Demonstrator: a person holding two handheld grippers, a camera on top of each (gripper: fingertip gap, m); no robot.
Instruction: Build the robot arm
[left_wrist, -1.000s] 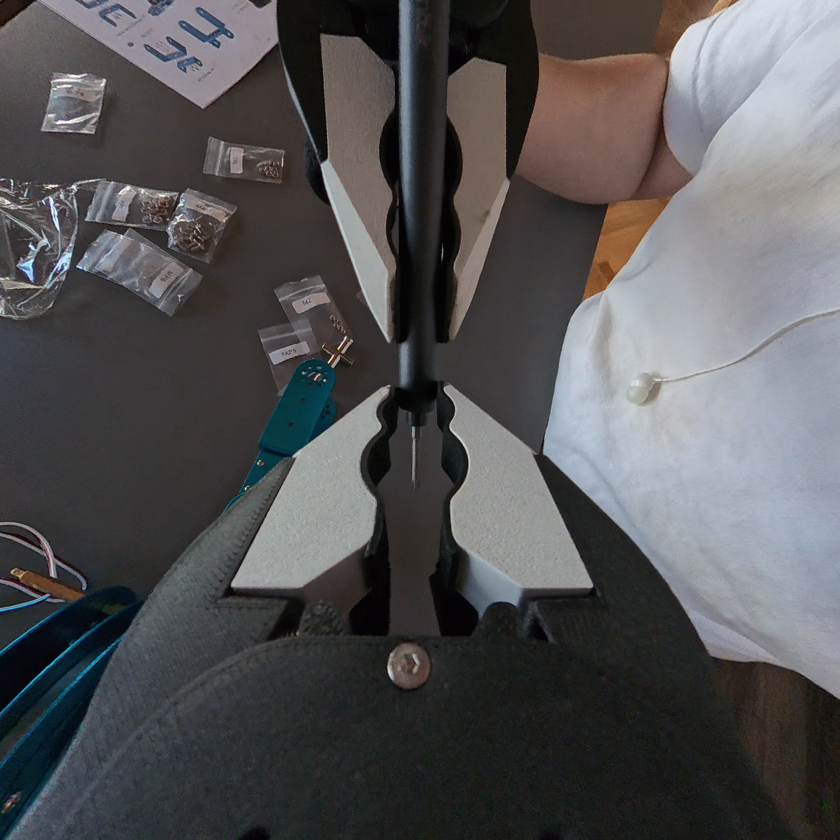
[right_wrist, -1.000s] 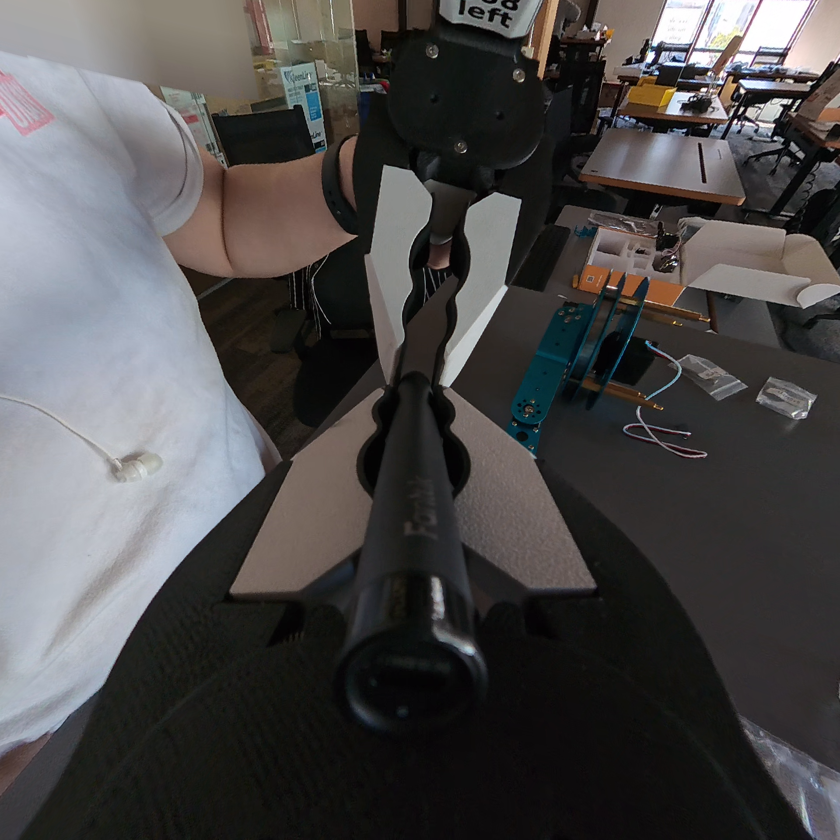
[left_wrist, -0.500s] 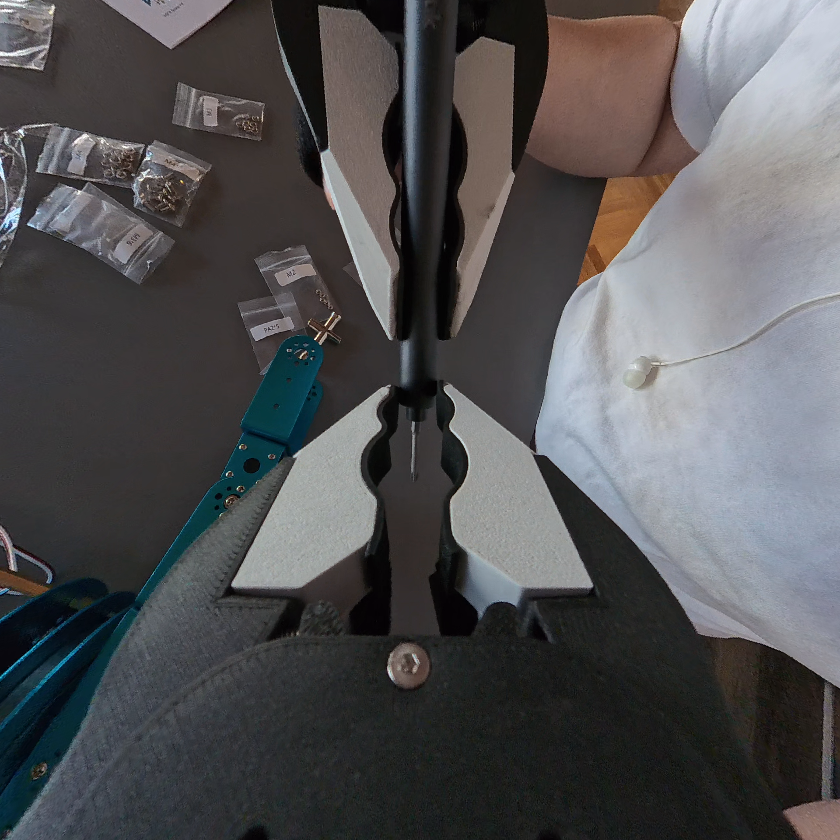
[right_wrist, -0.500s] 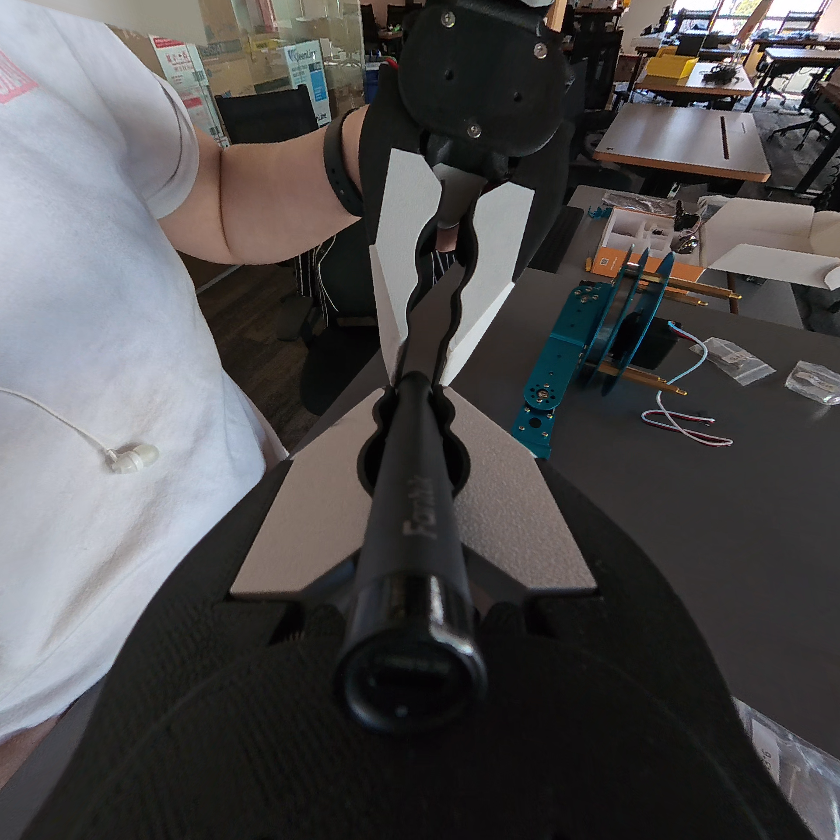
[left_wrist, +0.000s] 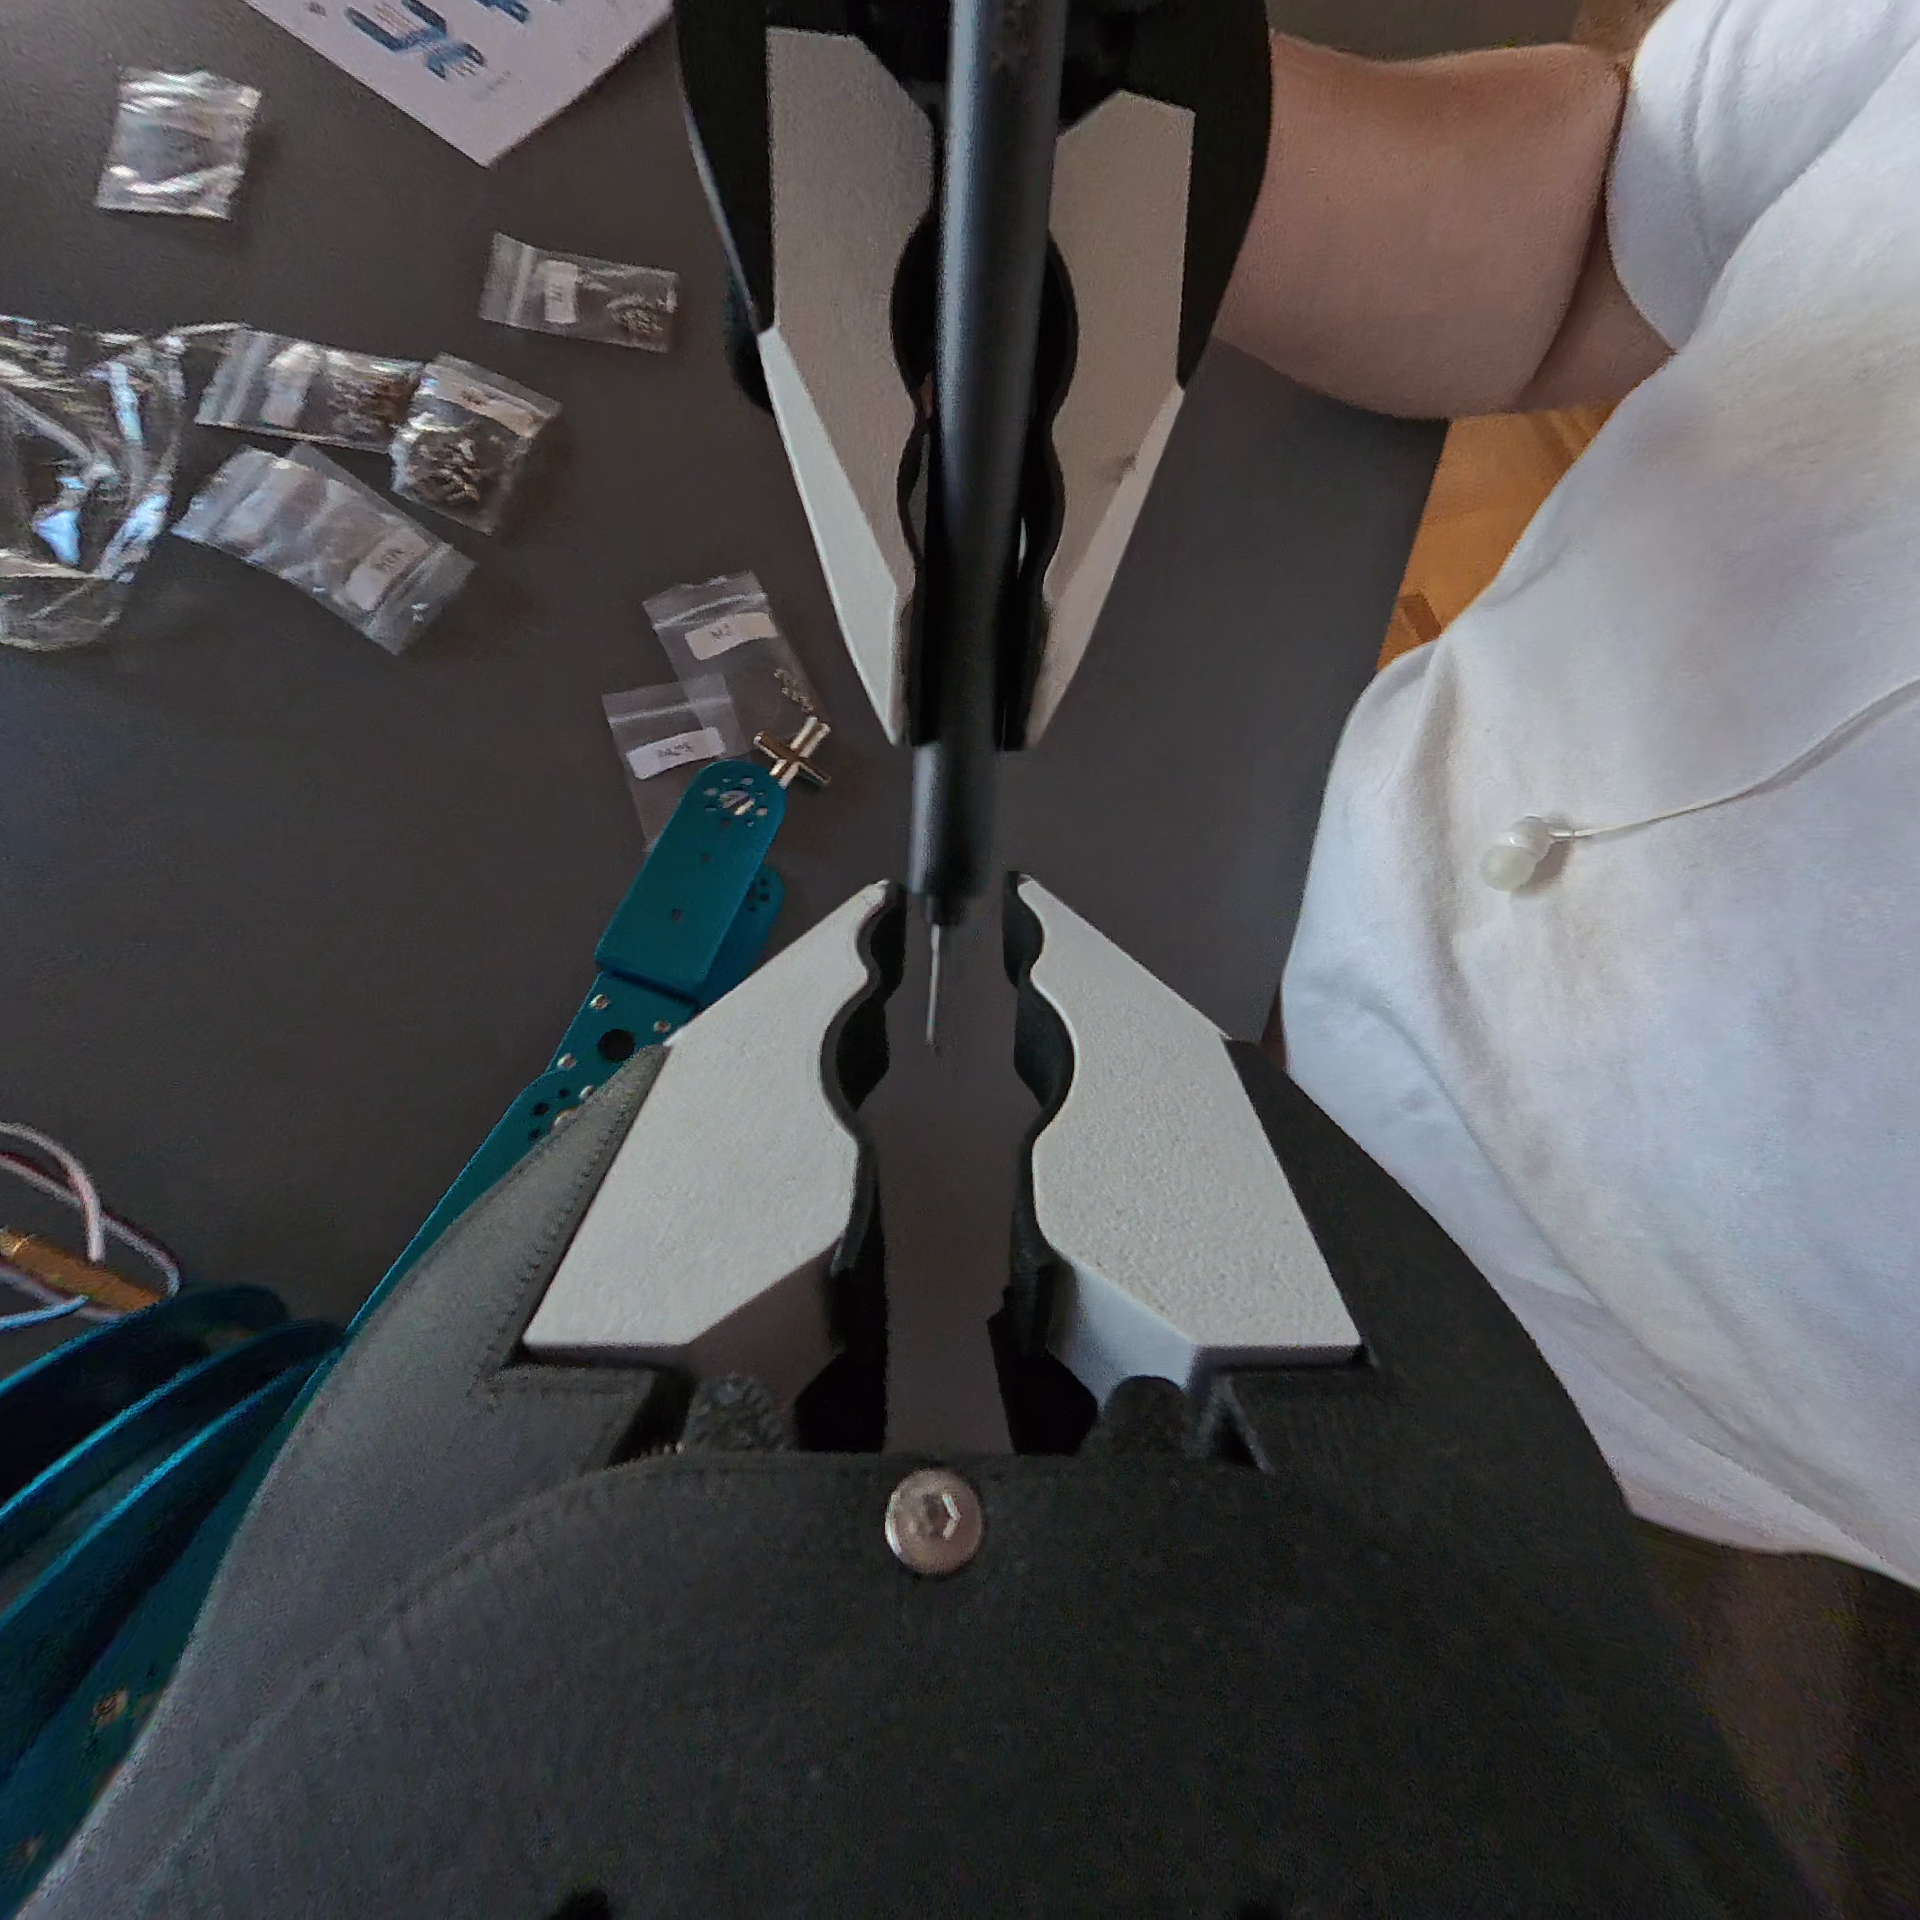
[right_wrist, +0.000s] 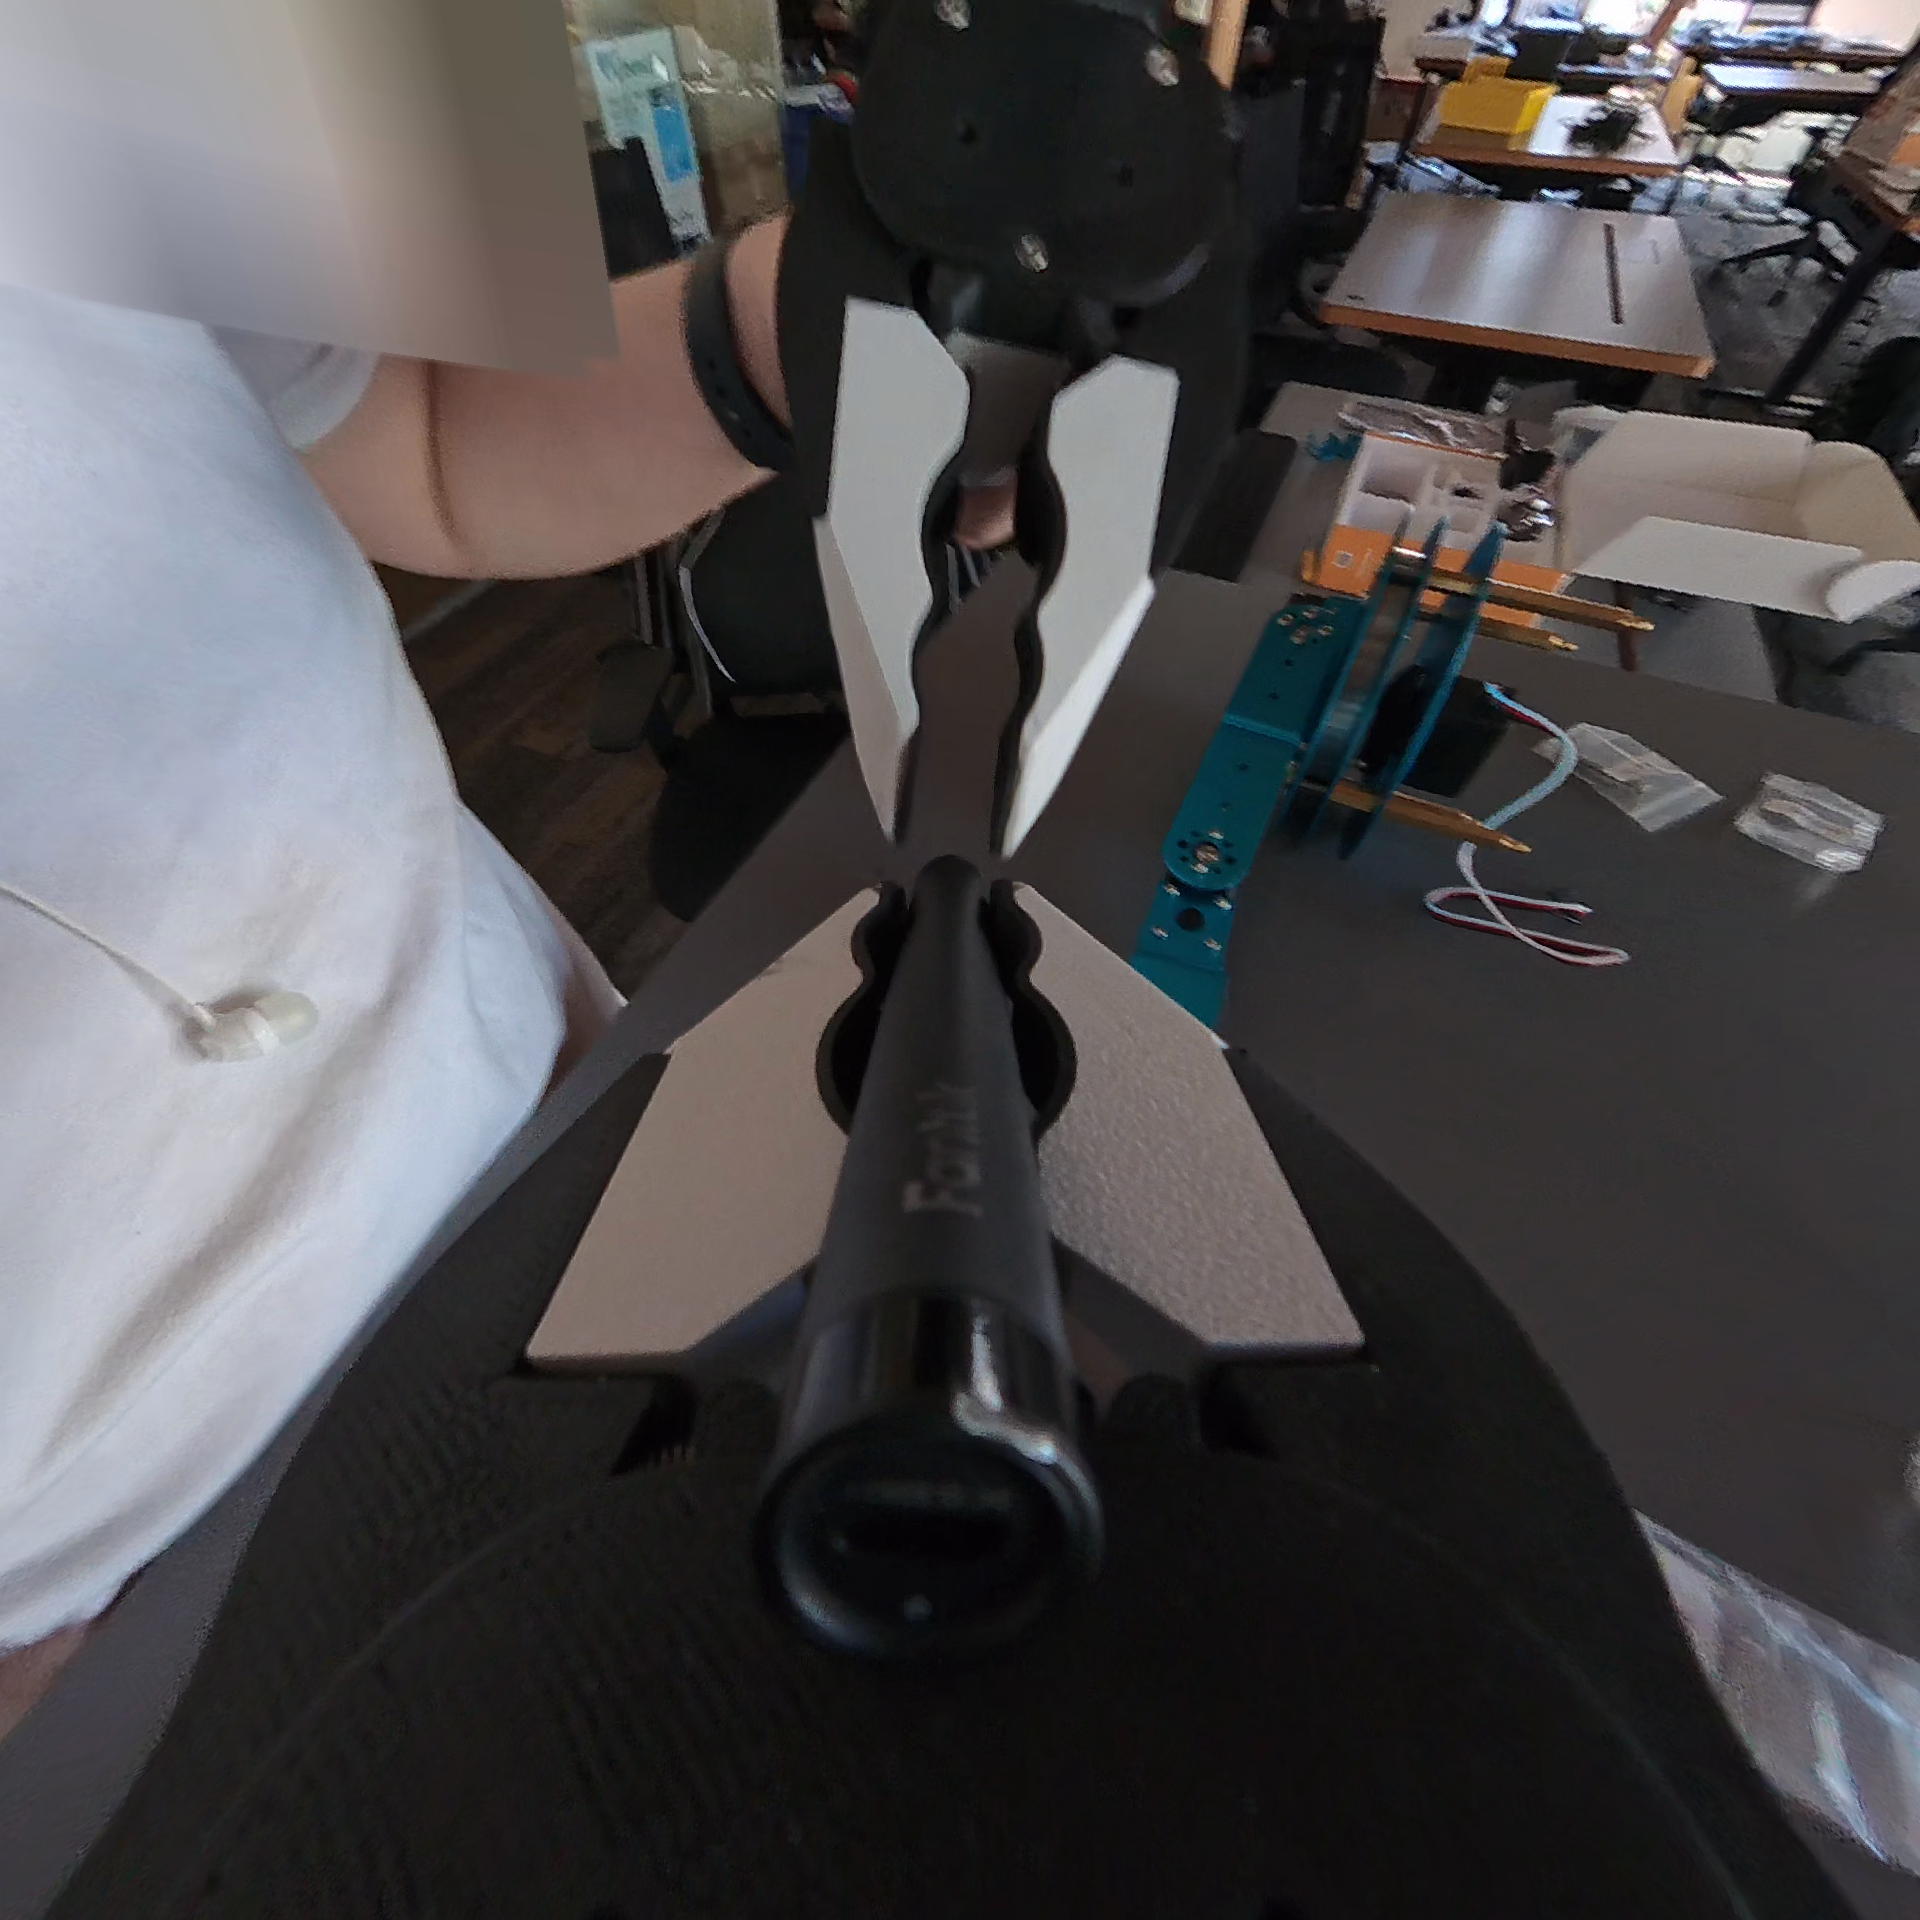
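My right gripper (right_wrist: 948, 899) is shut on a black pen-shaped screwdriver (right_wrist: 951, 1195), which lies in the round notch between its fingers. The thin bit points forward. My left gripper (left_wrist: 951, 894) faces it tip to tip. It is slightly open and holds nothing. The screwdriver (left_wrist: 971, 416) reaches its fingertips, and the bit sits in the gap without touching either finger. The right gripper (left_wrist: 961, 740) shows at the top of the left wrist view. The left gripper (right_wrist: 951, 840) shows ahead in the right wrist view. Both hover above the dark table (left_wrist: 260, 883).
A teal metal bracket (left_wrist: 686, 904) lies just left of my left fingers, beside a small cross-shaped metal part (left_wrist: 792, 755). Several clear bags of hardware (left_wrist: 322, 545) and a printed sheet (left_wrist: 468, 62) lie farther left. A teal wheel-like assembly (right_wrist: 1382, 675) with wires (right_wrist: 1507, 914) stands behind. The person's white shirt (left_wrist: 1610, 935) is close. Only a small space, under 4 cm, lies between the two pairs of fingers. From the left gripper's tips to the teal metal bracket (left_wrist: 686, 904) is close to 6 cm.
Both grippers have stayed tip to tip while swinging slightly over the table. The screwdriver bit has drawn back a little from between the left fingers. The right wrist view has tilted.
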